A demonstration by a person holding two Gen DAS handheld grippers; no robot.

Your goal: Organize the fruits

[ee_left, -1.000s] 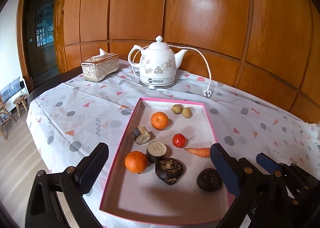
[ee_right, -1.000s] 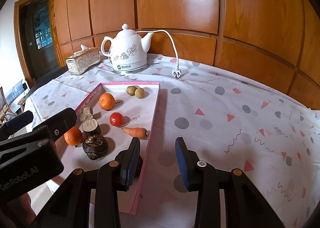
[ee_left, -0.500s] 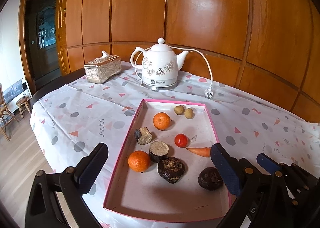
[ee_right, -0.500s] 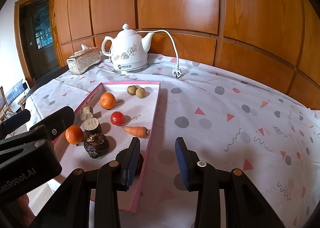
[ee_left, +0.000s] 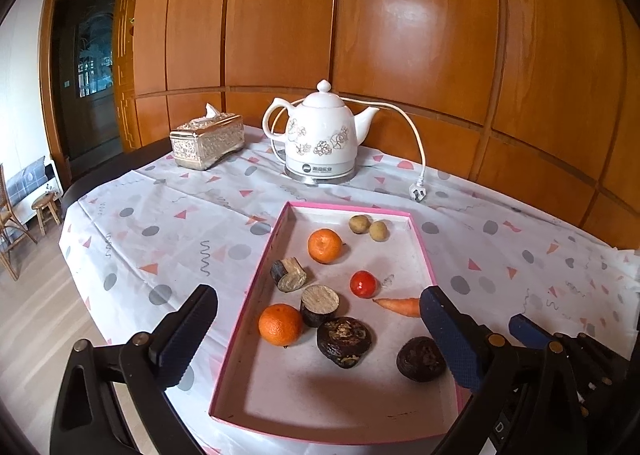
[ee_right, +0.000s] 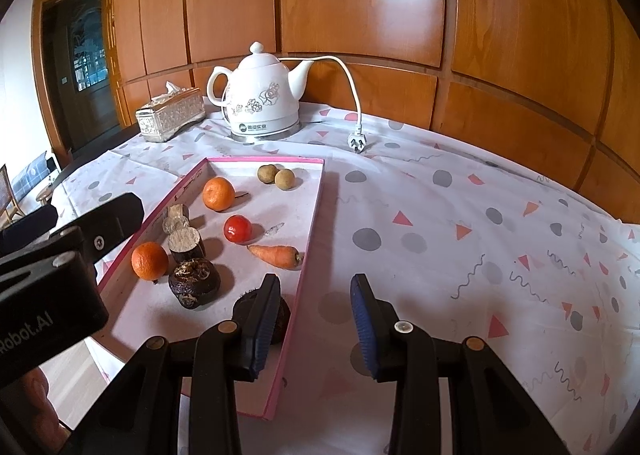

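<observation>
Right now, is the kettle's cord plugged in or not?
Not plugged in. The kettle has its white cord's plug lying loose on the tablecloth, with no socket near it.

a home dining room; wood-panelled wall, tableclothed table, electric kettle, tissue box

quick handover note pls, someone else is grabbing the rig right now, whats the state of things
Left gripper: open wide, empty, over the near part of the pink tray.
Right gripper: jaws apart, empty, over the tray's right edge and the tablecloth.
In the tray: two oranges, a tomato, a carrot, two small brown fruits, two cut dark chunks, two dark wrinkled balls.
Behind the tray: kettle, unplugged, and tissue box.
Done: nothing visibly sorted; items lie mixed.
Left: all of the organizing. No second container is in view.
</observation>
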